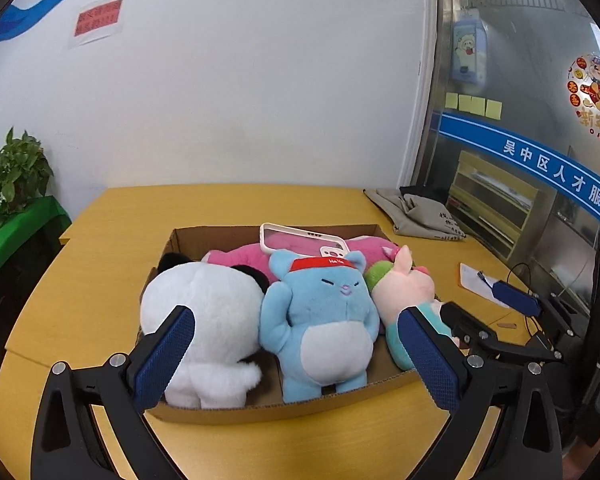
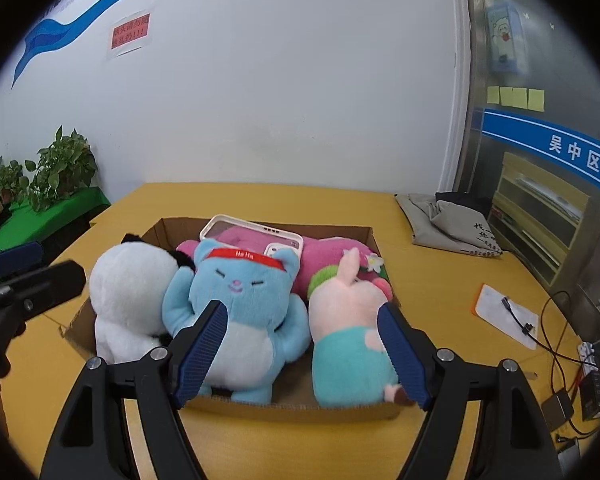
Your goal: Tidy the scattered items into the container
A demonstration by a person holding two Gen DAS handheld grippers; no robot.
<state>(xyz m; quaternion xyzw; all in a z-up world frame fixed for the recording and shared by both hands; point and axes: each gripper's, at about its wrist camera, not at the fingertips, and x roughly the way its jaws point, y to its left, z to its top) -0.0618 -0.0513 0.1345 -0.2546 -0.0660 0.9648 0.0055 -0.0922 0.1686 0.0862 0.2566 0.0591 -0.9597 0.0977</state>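
I see both tools, left [image 1: 296, 360] and right [image 2: 300, 354], open and empty; the toys in the box [image 2: 284, 412] are soft and light, so I would pinch the blue toy [image 2: 240, 312] at its body

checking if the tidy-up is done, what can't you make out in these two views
- Box floor and anything under the toys: both views, hidden by the panda plush, blue plush and pig plush in the cardboard box.
- Pink plush: mostly covered by the front toys and phone case.
- Near table edge: cut off by the open left gripper and right gripper.
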